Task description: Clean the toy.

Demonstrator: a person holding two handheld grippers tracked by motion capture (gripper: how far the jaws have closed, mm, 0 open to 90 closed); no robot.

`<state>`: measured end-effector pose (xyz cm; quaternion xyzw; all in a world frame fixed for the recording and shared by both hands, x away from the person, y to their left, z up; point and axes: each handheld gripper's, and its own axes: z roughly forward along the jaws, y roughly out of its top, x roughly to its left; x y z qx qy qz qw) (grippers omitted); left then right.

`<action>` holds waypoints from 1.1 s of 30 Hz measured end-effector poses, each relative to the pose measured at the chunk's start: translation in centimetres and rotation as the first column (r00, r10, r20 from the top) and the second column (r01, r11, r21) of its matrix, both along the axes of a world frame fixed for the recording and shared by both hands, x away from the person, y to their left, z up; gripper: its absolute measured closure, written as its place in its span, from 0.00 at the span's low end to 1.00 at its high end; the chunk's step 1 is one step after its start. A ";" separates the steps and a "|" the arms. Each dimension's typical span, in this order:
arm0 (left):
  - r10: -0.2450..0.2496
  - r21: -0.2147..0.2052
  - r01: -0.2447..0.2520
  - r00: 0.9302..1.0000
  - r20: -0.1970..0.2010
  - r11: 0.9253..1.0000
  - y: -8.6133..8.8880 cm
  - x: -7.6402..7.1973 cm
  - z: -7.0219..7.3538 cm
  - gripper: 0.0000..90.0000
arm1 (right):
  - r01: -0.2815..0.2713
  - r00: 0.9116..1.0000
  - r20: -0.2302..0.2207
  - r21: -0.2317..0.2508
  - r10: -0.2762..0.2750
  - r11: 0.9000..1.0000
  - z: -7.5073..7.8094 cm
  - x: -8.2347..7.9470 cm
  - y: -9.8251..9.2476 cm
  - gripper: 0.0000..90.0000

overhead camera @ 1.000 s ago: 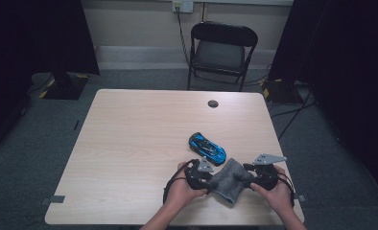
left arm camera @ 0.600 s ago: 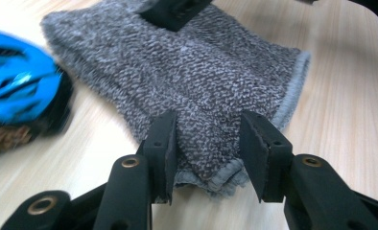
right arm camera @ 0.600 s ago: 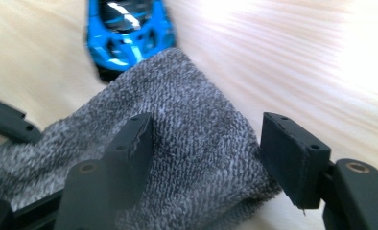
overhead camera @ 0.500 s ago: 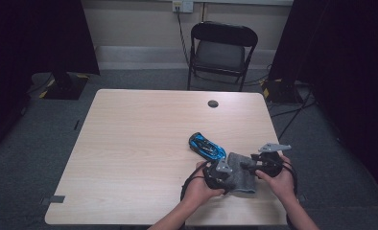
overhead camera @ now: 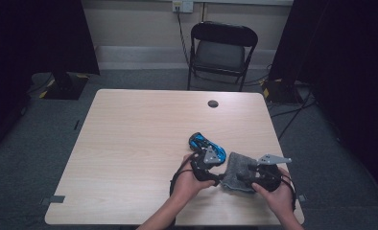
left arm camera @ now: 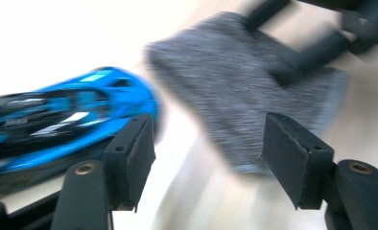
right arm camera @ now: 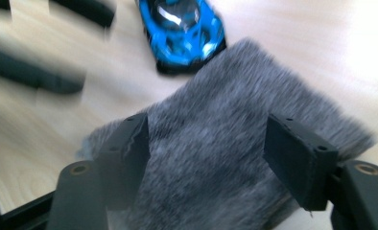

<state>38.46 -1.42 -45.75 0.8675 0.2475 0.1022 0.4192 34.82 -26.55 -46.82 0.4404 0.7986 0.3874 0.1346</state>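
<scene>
A grey fuzzy cloth lies flat on the wooden table, near the front right. Just left of it and farther back stands a blue toy car. My left gripper is at the cloth's left edge; its jaws have just been opening, with nothing pressed between the pads. Its own view has the car at left and the cloth ahead. My right gripper hovers over the cloth's right side, its jaws also just opened wider. In its view the cloth spreads under the open jaws, with the car beyond.
A small black round cap is set in the table near its far edge. A black folding chair stands behind the table. The table's front edge is close under both hands.
The cloth, held bunched between both grippers a second ago, now lies spread on the table. Both hands have shifted right and both sets of jaws stand wider.
</scene>
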 end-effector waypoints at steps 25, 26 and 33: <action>0.065 0.010 -0.065 0.997 0.036 0.998 1.1 8.5 -1.7 0.19 | 0.020 1.000 -0.003 -0.128 -0.021 0.992 -2.3 -0.4 1.7 0.46; 0.072 0.015 -0.073 0.997 0.034 0.997 1.1 8.6 -2.0 0.18 | 0.022 1.000 -0.004 -0.125 -0.023 0.992 -2.3 -0.3 1.7 0.48; 0.024 0.025 -0.025 0.998 0.058 0.999 0.8 8.8 -3.0 0.11 | 0.003 1.000 -0.019 -0.120 -0.006 0.993 -2.1 0.5 1.7 0.60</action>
